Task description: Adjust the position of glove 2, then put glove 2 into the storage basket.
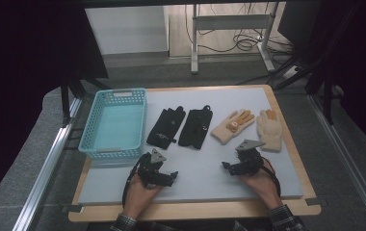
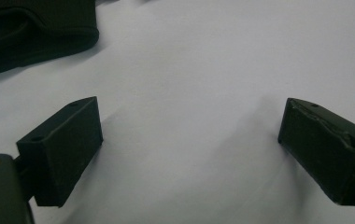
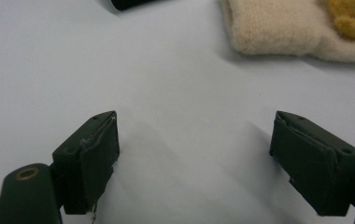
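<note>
Two black gloves lie side by side in the middle of the grey mat. To their right lie two cream gloves with orange patches. My left gripper rests low on the mat below the black gloves, open and empty; in the left gripper view a black glove's cuff shows at top left. My right gripper sits on the mat below the cream gloves, open and empty; the right gripper view has a cream glove at top right.
A teal plastic basket with nothing in it stands at the mat's left side. The mat lies on a wooden tabletop. Metal rails run along both sides of the table, and a desk frame with cables stands behind.
</note>
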`<move>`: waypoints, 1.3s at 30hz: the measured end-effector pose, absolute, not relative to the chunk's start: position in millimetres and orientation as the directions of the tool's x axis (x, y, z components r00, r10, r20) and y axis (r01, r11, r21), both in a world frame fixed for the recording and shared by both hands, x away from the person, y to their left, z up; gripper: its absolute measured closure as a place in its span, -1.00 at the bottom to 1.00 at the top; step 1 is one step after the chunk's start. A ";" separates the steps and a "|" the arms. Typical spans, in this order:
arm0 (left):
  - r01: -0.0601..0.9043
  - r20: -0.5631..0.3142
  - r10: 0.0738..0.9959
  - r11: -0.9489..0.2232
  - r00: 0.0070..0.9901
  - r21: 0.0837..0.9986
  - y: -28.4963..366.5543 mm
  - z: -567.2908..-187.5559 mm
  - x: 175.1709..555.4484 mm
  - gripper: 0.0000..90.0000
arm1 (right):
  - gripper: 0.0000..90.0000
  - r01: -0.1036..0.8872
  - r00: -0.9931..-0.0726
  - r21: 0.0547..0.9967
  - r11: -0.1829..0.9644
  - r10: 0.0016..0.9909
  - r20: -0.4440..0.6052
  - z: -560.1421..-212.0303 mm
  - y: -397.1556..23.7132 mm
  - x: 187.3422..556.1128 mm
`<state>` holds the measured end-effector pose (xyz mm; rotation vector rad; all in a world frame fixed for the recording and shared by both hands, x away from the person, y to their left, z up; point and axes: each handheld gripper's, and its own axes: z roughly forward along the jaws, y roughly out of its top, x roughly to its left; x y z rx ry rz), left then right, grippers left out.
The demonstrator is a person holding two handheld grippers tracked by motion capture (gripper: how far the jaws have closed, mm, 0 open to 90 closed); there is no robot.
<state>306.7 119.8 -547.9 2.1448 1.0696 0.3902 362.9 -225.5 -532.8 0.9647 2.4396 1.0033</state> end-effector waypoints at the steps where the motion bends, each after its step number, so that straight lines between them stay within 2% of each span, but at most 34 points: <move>1: 0.578 -0.039 0.788 -0.415 0.614 0.702 119.8 -547.9 306.7 -0.85 | -0.65 0.464 -0.716 0.716 0.522 0.697 -0.045 -532.8 -225.5 362.9; 27: 0.578 -0.041 0.789 -0.414 0.614 0.703 120.0 -547.8 306.6 -0.85 | -0.62 0.492 -0.702 0.715 0.496 0.712 -0.011 -528.0 -225.6 368.3; 34: 0.578 -0.017 0.801 -0.416 0.598 0.702 125.3 -547.1 304.5 -0.90 | -0.62 0.481 -0.708 0.728 0.487 0.706 -0.004 -520.8 -219.0 374.9; 39: 0.604 -0.052 0.817 -0.381 0.575 0.700 137.4 -548.5 306.1 -0.89 | -0.62 0.471 -0.718 0.732 0.493 0.695 -0.006 -515.6 -210.0 381.2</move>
